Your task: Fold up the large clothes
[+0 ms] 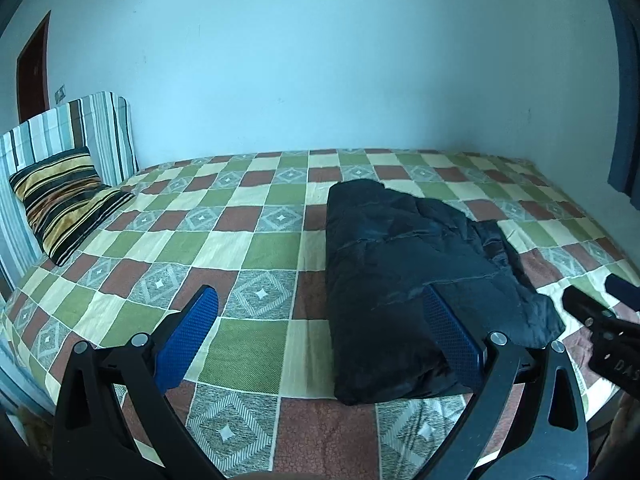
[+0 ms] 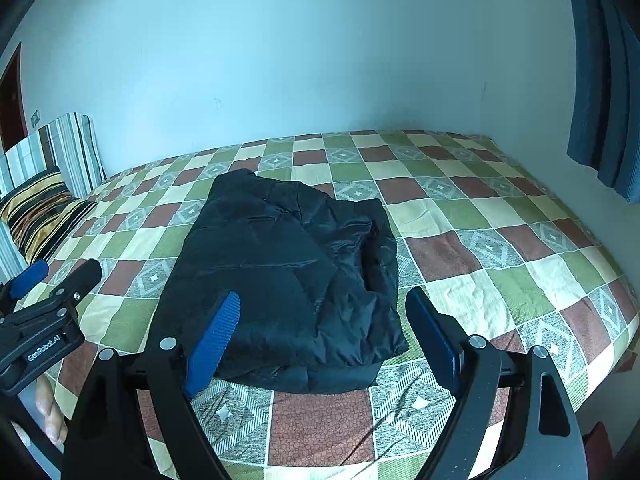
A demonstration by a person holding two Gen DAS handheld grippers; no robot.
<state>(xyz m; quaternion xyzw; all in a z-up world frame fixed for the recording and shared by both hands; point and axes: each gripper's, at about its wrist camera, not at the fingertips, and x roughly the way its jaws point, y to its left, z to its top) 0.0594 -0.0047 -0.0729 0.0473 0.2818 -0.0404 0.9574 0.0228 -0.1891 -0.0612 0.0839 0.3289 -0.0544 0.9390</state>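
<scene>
A black padded jacket lies folded into a thick bundle on the checked bedspread, near the bed's front edge. My left gripper hovers open above the bed, left of the jacket's front part; its right finger overlaps the jacket's near corner in the picture, with nothing between the fingers. My right gripper is also open, its blue pads spread wide over the jacket's near edge without pressing on it. Each gripper shows at the edge of the other's view: the right gripper and the left gripper.
A striped cushion rests at the head of the bed against a striped headboard cover. Walls bound the bed at the back and right. A blue curtain hangs at the right. A hand holds the left gripper.
</scene>
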